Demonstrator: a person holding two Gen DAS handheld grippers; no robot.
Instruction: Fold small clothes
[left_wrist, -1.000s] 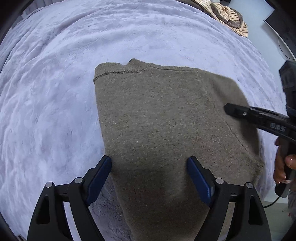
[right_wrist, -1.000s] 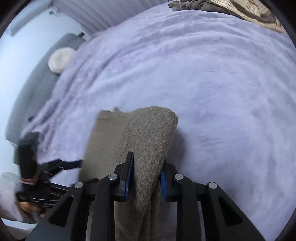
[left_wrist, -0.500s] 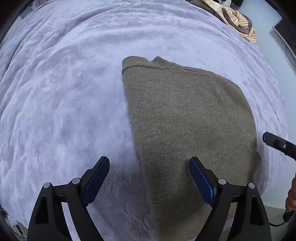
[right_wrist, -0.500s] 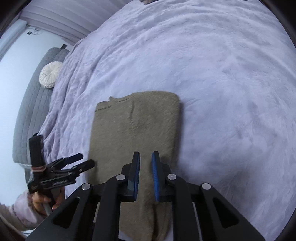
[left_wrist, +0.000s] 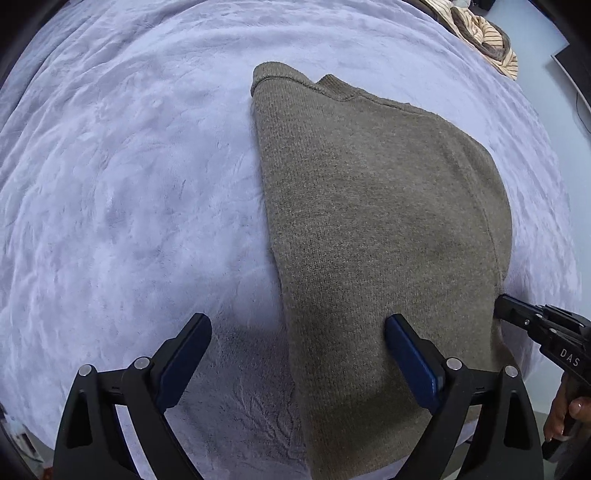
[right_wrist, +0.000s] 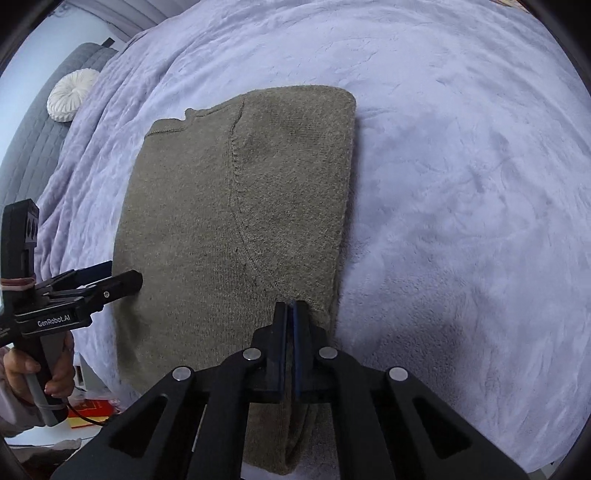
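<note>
Your right gripper (right_wrist: 290, 314) has just closed, its pads pressed together with nothing between them, above the near right edge of the olive knit sweater (right_wrist: 236, 221). Your left gripper (left_wrist: 297, 343) has its fingers spread wide astride the sweater's left edge, gripping nothing. The sweater lies folded flat on the lavender blanket (right_wrist: 461, 184); a striped garment (left_wrist: 484, 37) sits far beyond.
</note>
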